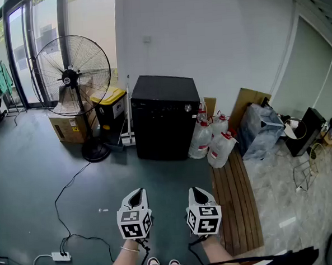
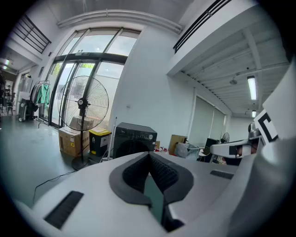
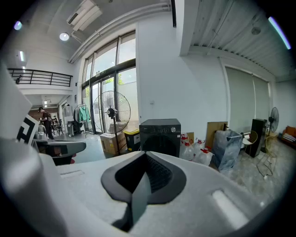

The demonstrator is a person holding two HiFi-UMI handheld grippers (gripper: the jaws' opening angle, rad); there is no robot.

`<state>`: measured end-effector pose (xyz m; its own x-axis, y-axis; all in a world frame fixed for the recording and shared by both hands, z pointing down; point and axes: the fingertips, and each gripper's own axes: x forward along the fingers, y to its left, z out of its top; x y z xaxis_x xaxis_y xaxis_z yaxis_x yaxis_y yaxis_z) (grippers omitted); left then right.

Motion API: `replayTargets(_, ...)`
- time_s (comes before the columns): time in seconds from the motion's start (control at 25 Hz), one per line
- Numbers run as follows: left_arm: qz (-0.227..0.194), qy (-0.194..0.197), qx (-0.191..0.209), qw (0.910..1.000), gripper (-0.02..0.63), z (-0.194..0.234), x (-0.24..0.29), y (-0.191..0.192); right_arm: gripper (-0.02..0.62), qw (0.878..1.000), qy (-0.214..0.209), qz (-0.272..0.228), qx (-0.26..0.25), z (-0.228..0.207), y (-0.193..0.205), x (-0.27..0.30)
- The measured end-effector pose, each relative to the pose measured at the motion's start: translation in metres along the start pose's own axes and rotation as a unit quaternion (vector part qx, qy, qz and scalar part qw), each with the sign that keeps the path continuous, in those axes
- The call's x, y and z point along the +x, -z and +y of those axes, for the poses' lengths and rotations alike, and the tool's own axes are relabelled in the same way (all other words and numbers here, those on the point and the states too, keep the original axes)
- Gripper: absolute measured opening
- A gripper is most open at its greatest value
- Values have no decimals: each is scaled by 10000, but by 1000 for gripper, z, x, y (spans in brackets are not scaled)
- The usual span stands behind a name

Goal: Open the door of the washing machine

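Washer (image 1: 165,117) far ahead, door (image 3: 160,144) shut. Left tool (image 1: 136,197), right tool (image 1: 198,194) both closed, empty, well short of it. Best: approach square-on, part jaws before reaching door edge.

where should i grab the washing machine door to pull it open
Grip the rim of the round door on the front of the black washing machine, below the control panel. Come straight at that front face, since it looks toward you. No handle or hinge side can be made out from here, so which edge to hook will probably only show up close.
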<state>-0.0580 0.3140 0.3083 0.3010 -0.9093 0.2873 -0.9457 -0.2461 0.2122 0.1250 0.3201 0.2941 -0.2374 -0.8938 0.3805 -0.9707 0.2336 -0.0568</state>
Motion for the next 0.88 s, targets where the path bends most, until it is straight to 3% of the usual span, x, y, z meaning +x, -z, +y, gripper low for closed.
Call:
replayTargets(0.56, 55, 186, 6, 9998, -3, 29, -5, 3, 6, 9995, 168, -115, 239, 28, 0, 6)
replayTargets(0.88, 269, 317, -250, 9988, -3, 43, 2, 16, 6, 9988, 341, 73, 346, 31, 8, 10)
